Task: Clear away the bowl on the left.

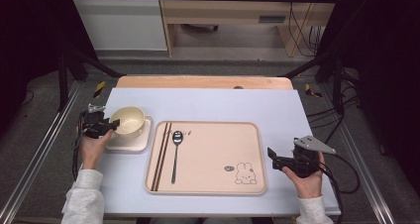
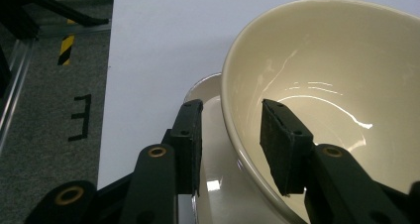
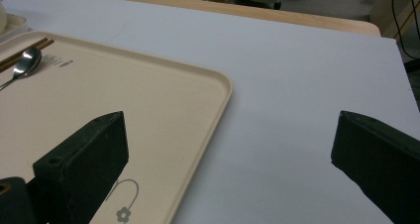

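one cream bowl point(image 2: 327, 85) sits on one square cream plate point(image 1: 130, 140), and the left gripper point(image 2: 230, 140) has its jaws astride the bowl's near rim: one jaw inside the bowl, the other outside above the plate. a gap shows between each pad and the wall, so the jaws straddle the rim without yet pinching it. beyond the right gripper point(image 1: 276, 159) lies one beige tray point(image 1: 208, 184), its edge passing between that gripper's wide-apart jaws, which hold nothing. on the tray lie one metal spoon point(image 1: 176, 152) and one pair of dark chopsticks point(image 1: 161, 157). the tray carries a small rabbit drawing point(image 1: 245, 174) and some tiny print near the spoon bowl, too small to read.
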The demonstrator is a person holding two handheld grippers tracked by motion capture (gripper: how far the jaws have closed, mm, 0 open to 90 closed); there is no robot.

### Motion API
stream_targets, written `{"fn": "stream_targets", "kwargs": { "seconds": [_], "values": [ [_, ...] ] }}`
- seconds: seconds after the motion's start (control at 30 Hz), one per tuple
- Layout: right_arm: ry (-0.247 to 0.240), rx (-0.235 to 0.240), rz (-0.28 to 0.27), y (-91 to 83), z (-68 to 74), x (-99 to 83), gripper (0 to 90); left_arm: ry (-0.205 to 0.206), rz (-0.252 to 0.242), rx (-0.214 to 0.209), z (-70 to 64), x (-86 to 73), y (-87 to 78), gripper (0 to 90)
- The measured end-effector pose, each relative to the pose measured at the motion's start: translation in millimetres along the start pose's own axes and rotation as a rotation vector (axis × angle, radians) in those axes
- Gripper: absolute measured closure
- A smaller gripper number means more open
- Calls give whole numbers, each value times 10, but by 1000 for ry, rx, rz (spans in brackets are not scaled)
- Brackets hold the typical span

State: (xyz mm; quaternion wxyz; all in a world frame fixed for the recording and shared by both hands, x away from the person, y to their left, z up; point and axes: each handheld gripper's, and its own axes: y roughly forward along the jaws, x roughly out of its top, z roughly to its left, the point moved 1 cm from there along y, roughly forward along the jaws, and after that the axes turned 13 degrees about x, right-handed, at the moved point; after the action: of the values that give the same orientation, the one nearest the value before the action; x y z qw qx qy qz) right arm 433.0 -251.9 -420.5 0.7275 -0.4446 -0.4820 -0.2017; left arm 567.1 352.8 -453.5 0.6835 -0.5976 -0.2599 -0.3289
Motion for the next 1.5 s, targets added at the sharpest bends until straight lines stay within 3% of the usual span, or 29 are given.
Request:
{"fn": "stream_targets", "kwargs": {
  "seconds": [0.27, 0.37, 0.63, 0.97, 1.13, 1.5],
  "values": [
    [1, 0, -2, -7, -1, 2, 15, -20, 24, -25, -33, 5, 48, 685],
    [2, 1, -1, -9, -3, 2, 14, -24, 32, -12, -45, 11, 55, 702],
    [-2, 0, 4, 4, -3, -3, 14, -82, 49, -7, -40, 26, 66, 771],
    [2, -2, 4, 0, -3, -2, 14, -121, 53, -11, -40, 26, 35, 819],
    [4, -2, 2, -5, -4, 0, 14, -115, 18, -24, -53, 44, -12, 829],
    [11, 2, -5, -25, 0, 8, 14, -107, -9, -16, -119, 55, -127, 829]
  ]
}}
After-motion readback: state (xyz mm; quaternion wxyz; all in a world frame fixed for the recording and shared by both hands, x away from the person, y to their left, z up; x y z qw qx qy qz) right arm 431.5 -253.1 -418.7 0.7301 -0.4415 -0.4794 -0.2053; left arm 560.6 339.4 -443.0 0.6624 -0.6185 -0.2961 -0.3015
